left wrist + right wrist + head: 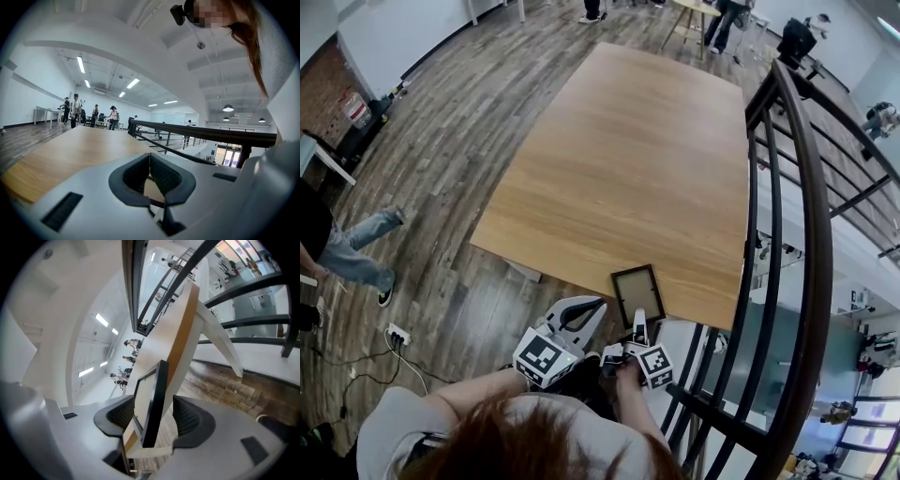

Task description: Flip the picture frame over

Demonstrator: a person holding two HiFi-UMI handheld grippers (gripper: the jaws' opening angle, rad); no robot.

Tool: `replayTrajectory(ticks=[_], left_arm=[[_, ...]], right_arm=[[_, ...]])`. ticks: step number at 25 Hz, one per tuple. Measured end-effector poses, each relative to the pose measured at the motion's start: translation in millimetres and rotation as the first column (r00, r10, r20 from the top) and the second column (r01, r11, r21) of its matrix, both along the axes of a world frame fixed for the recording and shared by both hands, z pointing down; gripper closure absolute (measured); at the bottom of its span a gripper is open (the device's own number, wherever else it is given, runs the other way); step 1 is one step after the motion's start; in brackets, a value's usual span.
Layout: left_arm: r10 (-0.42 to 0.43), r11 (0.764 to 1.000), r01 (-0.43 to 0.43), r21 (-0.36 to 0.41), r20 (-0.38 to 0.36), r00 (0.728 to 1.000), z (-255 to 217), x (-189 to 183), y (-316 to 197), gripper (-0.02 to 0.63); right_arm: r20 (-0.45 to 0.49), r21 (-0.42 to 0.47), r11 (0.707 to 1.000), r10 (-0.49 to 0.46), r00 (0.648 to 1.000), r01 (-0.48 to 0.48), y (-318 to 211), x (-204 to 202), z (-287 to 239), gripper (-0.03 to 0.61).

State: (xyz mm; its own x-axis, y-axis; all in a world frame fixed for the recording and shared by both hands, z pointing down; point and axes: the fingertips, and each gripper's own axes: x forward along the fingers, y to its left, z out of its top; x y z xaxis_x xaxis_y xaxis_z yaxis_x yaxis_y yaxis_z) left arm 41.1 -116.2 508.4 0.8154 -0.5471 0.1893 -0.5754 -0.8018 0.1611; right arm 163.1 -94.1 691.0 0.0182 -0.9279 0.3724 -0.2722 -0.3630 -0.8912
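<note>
Over on the left, the left tongs (149, 156) are clenched on nothing, their pads meeting at the tips. They hang just short of the worktop (619, 159), off its near edge, and take no part for now.

The picture frame (637, 292) lies flat on the worktop right at that near edge, towards the right-hand corner. The right tongs (152, 405) come at it from the person's side and straddle its near end. They are released: the frame's dark edge stands between the two pads, close to one and with a clear gap to the other, so nothing is pinched.

I'd say this is the gripping stage of the flip, though I can't tell which face is up. The next move, as I judge it, calls for closing squarely on that end, lifting it clear and rolling the wrist, while keeping the frame from sliding off the edge towards the railing (797, 187) on the right.
</note>
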Motion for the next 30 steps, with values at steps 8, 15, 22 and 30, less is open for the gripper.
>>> replayTrajectory(ticks=[8, 15, 22, 30], left_arm=[[-0.004, 1.0, 0.004, 0.0, -0.016, 1.0, -2, 5, -3, 0.606], [0.022, 1.0, -0.022, 0.017, -0.041, 0.999, -13, 17, -2, 0.606], [0.003, 0.998, 0.004, 0.067, -0.103, 0.995, -47, 28, -11, 0.606], [-0.026, 0.986, 0.059, 0.155, -0.21, 0.977, -101, 24, -18, 0.606]], right_arm=[[-0.186, -0.086, 0.996, -0.022, 0.982, 0.006, 34, 34, -9, 0.339], [-0.45, 0.004, 1.0, -0.004, 0.893, 0.006, 43, 85, -84, 0.341], [-0.755, 0.178, 0.965, 0.008, 0.656, 0.193, -2, 52, -224, 0.342], [-0.793, 0.307, 0.892, 0.047, 0.608, 0.333, -14, 10, -292, 0.544]])
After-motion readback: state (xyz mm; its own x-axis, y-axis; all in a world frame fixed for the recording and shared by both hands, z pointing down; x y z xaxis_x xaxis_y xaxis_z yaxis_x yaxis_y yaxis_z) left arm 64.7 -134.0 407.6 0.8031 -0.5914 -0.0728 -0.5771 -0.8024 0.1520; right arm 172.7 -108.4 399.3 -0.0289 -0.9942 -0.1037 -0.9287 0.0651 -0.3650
